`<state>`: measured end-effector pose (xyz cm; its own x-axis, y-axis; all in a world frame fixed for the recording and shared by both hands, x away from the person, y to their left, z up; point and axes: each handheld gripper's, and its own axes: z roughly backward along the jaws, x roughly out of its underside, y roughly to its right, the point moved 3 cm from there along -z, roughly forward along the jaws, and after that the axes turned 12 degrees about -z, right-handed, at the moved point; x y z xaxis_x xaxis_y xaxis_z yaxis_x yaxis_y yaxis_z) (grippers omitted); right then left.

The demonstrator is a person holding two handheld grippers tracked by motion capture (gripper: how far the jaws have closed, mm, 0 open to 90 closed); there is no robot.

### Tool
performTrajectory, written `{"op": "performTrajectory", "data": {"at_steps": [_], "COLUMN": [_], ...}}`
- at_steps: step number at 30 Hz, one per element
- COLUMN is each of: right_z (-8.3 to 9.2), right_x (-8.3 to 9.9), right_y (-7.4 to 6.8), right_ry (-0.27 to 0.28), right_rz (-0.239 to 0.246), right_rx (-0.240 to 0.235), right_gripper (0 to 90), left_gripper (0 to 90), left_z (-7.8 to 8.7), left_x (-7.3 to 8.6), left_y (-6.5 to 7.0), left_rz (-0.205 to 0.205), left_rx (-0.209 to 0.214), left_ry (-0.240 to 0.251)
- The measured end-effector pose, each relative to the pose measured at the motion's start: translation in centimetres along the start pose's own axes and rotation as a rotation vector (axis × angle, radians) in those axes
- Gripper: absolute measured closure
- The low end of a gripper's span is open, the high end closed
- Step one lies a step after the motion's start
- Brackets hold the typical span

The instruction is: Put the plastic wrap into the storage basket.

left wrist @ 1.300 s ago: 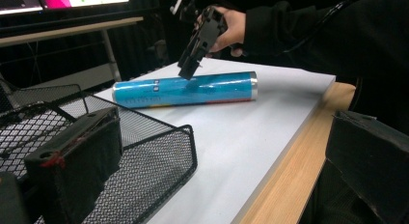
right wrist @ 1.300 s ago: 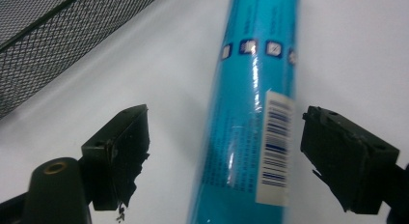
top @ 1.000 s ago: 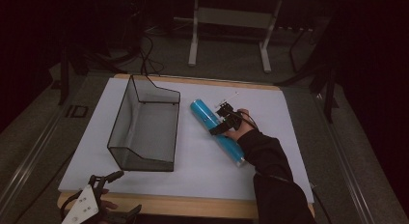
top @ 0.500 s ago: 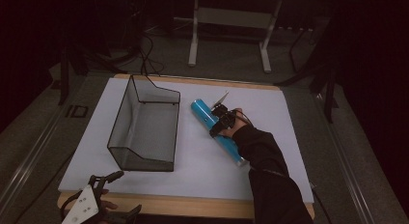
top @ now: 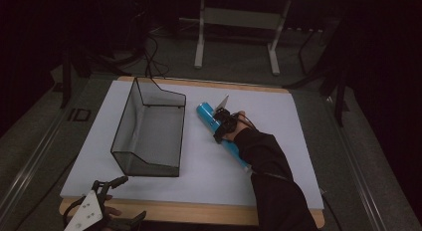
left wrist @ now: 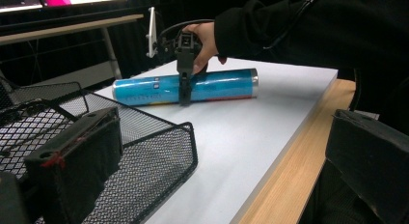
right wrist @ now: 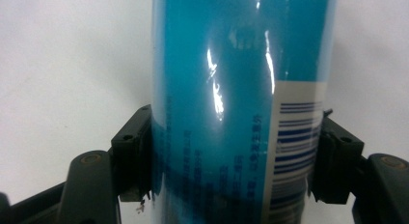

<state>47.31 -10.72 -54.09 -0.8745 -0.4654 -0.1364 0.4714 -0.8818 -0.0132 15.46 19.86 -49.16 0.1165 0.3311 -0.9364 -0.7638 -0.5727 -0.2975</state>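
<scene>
Right gripper (top: 222,122) has just been closing, and its pads (right wrist: 137,159) now press both flanks of the blue tube (top: 219,133), which lies on its side on the white desk (top: 278,136), just beside the black wire-mesh basket (top: 149,129) and apart from it. Judged state: grasp made, lift not yet begun; tube rests fully on the surface, so carrying it, probably to the basket, remains. Left gripper (top: 107,206) waits at the near desk edge, jaws apart, holding nothing. Desk: white top, wooden front lip, mostly bare. Room: dark, grey floor, a pale table frame (top: 236,34) behind, cables trailing on the floor.
</scene>
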Motion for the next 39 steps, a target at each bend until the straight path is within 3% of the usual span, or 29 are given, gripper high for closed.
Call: {"op": "performTrajectory", "data": {"at_steps": [3,7,17,25,30,39], "right_z": [0.1,0.5,4.6,7.9,9.7,13.2], "right_x": [0.2,0.4,0.0,-0.4,-0.8,-1.7], "right_y": [0.4,0.6,1.1,0.1,-1.1,-3.6], "right_ry": [0.027,0.055,0.168,0.243,0.296,0.419], "right_rz": [-0.026,-0.045,-0.101,-0.122,-0.114,-0.135], "right_rx": [-0.036,-0.042,-0.127,-0.209,-0.203,-0.319], "right_gripper": [31.4,31.5,31.6,31.6,31.6,31.6], "left_gripper": [0.2,0.2,0.2,0.2,0.2,0.2], "left_z": [0.0,0.0,0.0,0.0,0.0,0.0], "left_x": [0.0,0.1,0.1,0.1,0.1,0.1], "left_y": [-0.1,-0.1,-0.1,-0.1,-0.1,-0.2], "left_rz": [0.002,0.007,0.007,0.005,0.006,0.006], "left_rx": [-0.003,-0.004,-0.005,-0.007,-0.008,-0.01], "left_ry": [-0.001,-0.001,-0.001,-0.003,0.001,0.0]}}
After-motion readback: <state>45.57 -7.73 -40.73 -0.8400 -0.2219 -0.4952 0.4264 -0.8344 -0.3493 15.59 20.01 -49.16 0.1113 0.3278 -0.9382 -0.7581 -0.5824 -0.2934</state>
